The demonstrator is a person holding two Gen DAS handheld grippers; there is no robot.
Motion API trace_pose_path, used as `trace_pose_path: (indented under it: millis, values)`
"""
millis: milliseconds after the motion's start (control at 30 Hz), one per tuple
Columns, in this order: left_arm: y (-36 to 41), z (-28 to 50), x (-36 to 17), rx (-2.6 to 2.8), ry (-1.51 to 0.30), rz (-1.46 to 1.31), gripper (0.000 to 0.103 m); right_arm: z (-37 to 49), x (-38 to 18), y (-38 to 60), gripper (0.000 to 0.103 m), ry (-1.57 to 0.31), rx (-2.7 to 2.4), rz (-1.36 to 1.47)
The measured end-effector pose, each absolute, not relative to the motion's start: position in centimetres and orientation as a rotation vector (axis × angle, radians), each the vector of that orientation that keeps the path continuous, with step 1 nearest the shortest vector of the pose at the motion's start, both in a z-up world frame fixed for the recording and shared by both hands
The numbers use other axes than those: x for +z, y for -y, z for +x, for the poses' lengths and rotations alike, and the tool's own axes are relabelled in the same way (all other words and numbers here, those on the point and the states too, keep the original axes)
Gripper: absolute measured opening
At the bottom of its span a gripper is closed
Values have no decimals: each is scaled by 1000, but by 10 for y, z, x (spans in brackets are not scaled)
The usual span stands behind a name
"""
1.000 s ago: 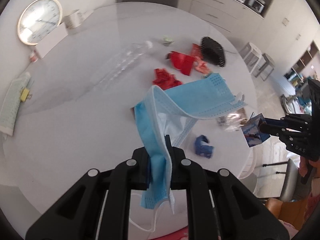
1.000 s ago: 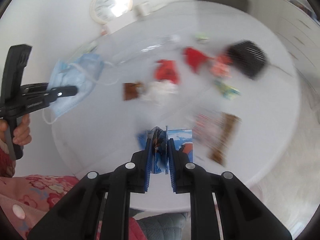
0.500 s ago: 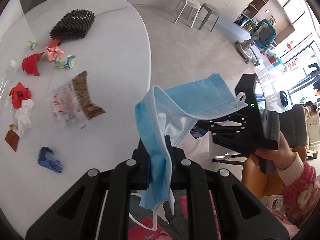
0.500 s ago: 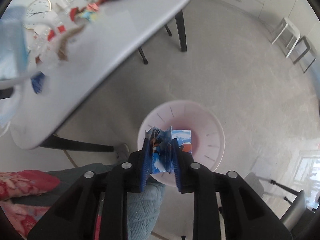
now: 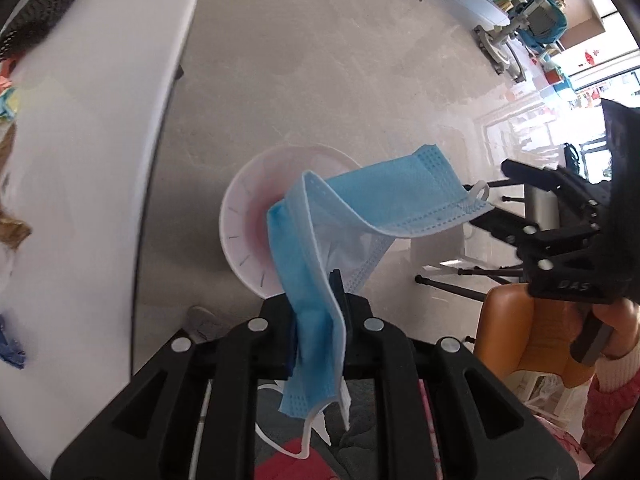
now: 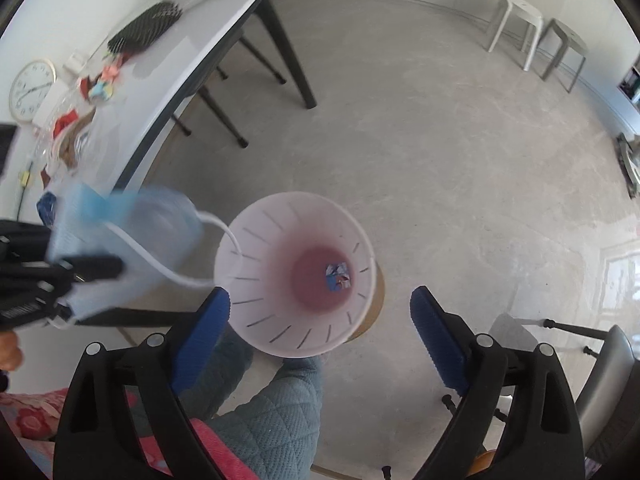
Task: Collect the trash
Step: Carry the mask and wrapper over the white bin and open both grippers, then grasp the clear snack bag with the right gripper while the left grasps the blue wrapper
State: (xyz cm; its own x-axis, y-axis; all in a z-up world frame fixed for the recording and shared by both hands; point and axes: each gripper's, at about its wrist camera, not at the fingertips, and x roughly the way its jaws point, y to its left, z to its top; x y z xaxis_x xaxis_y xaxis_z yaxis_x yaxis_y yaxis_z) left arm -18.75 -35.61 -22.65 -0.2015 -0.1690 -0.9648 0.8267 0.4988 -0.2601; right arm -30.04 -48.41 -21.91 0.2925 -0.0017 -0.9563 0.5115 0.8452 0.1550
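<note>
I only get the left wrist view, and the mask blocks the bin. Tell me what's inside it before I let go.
Observer: In the right wrist view, one small blue printed wrapper lies on the floor of the bin.
Operator: Report the right gripper's jaws.
Observer: The right gripper points down over the bin, its jaws opening wide with nothing between them.
Operator: Place the mask against the rim.
Observer: The face mask, between the opening jaws of the left gripper, hangs beside the bin on the table side. Only its white ear loop overlaps the rim.
</note>
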Motion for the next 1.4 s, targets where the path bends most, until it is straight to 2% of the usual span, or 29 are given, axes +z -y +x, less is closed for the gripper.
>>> trace_pose_path:
  millis: [33, 67, 133, 333, 433, 567, 600, 767, 933, 1067, 1400]
  values:
    - [362, -192, -233, -1010, -1516, 617, 35, -305, -217, 489, 93, -1228, -372, 488]
    - [367, -196, -239, -1007, -1519, 636, 59, -308, -215, 493, 93, -1218, -382, 491]
    - [375, -202, -244, -989, -1495, 665, 73, -314, -210, 499, 94, -1200, -390, 496]
    - [372, -198, -231, -968, -1497, 639, 77, -309, -195, 503, 94, -1159, -396, 501]
    - [354, -178, -199, -924, -1443, 524, 78, -304, -184, 501, 94, -1124, -373, 505]
    - [308, -139, -140, -806, -1321, 340, 91, -279, -160, 490, 97, -1073, -310, 462]
    - [297, -130, -129, -770, -1294, 310, 92, -269, -152, 483, 100, -1054, -286, 444]
    - [215, -82, -87, -536, -1196, 187, 95, -211, -127, 450, 101, -1001, -164, 382]
    - [129, -39, -87, -393, -1204, 60, 95, -146, -119, 404, 101, -1002, -66, 369]
    - [78, -20, -106, -339, -1237, -47, 95, -100, -127, 362, 101, -1030, 4, 381]
    - [58, -3, -146, -401, -1306, 19, 95, -17, -190, 301, 101, -1200, -7, 467]
